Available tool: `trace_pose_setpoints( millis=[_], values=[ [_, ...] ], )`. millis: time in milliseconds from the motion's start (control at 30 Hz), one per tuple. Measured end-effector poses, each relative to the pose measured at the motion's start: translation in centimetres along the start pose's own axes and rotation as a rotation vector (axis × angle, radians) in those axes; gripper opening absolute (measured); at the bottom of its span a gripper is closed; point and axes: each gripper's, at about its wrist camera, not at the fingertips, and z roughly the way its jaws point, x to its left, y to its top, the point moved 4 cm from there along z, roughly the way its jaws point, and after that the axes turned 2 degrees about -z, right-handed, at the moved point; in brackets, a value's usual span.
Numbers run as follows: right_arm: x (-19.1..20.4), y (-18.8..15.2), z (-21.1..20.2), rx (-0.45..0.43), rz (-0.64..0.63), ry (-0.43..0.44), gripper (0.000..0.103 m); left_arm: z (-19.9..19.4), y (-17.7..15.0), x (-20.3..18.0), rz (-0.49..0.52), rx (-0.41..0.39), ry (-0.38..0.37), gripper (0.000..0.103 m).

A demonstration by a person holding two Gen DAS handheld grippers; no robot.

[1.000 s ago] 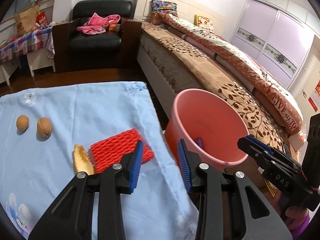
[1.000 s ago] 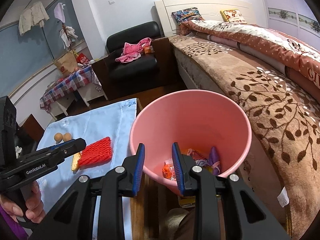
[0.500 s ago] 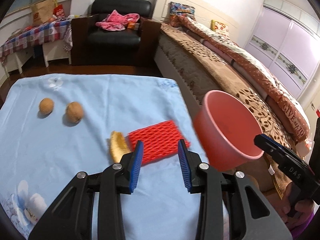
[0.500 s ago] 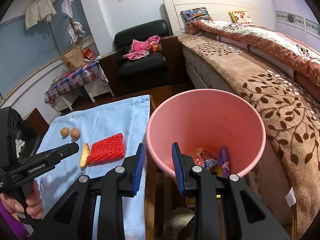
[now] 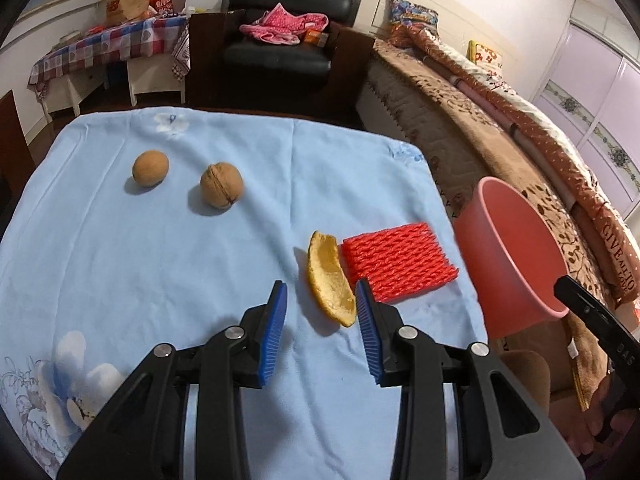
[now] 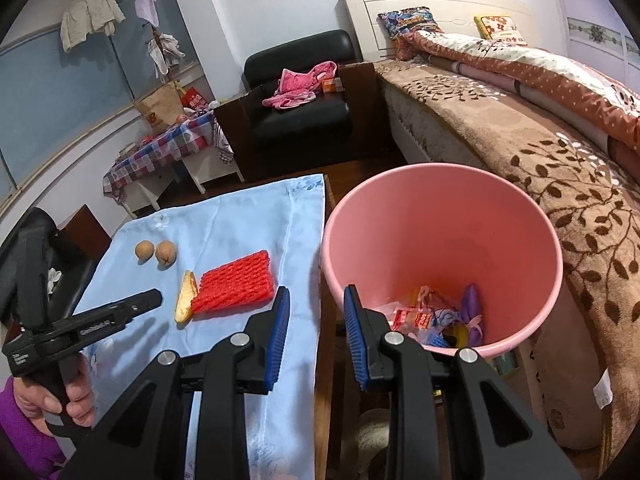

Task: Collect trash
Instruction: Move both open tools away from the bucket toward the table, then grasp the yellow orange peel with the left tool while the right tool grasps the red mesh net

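Observation:
On the light blue tablecloth [image 5: 160,280] lie an orange peel [image 5: 330,280], a red foam net [image 5: 398,262] beside it, and two walnuts [image 5: 221,191] [image 5: 150,168]. My left gripper [image 5: 320,320] is open and empty, hovering just in front of the peel. My right gripper [image 6: 314,320] is open and empty, held between the table's edge and the pink bucket [image 6: 440,200], which holds several wrappers [image 6: 432,316]. The peel [image 6: 185,298], net [image 6: 236,282] and walnuts [image 6: 166,253] also show in the right wrist view.
The pink bucket [image 5: 516,264] stands just off the table's right edge. A bed with a brown blanket [image 6: 540,140] lies to the right. A black armchair [image 5: 280,52] with pink clothes and a checked side table [image 5: 108,44] stand behind.
My left gripper has swung left from the bucket over the table toward the peel and net. My right gripper has drifted slightly left and stays open.

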Motion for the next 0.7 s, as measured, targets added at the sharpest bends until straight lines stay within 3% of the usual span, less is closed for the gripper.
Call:
trace_pose_setpoints(
  millis=[500, 667, 700],
  values=[
    [0.5, -0.6, 0.9, 0.032, -0.013, 0.021, 0.027, 3.5, -0.6, -1.0, 0.02, 0.033, 0.053, 0.035],
    [1.1, -0.8, 1.1, 0.039, -0.025, 0.025, 0.027, 4.2, -0.4, -1.0, 0.017, 0.031, 0.068, 0.021],
    [1.2, -0.8, 1.1, 0.041, -0.029, 0.025, 0.027, 4.1, -0.4, -1.0, 0.018, 0.024, 0.076, 0.011]
  ],
)
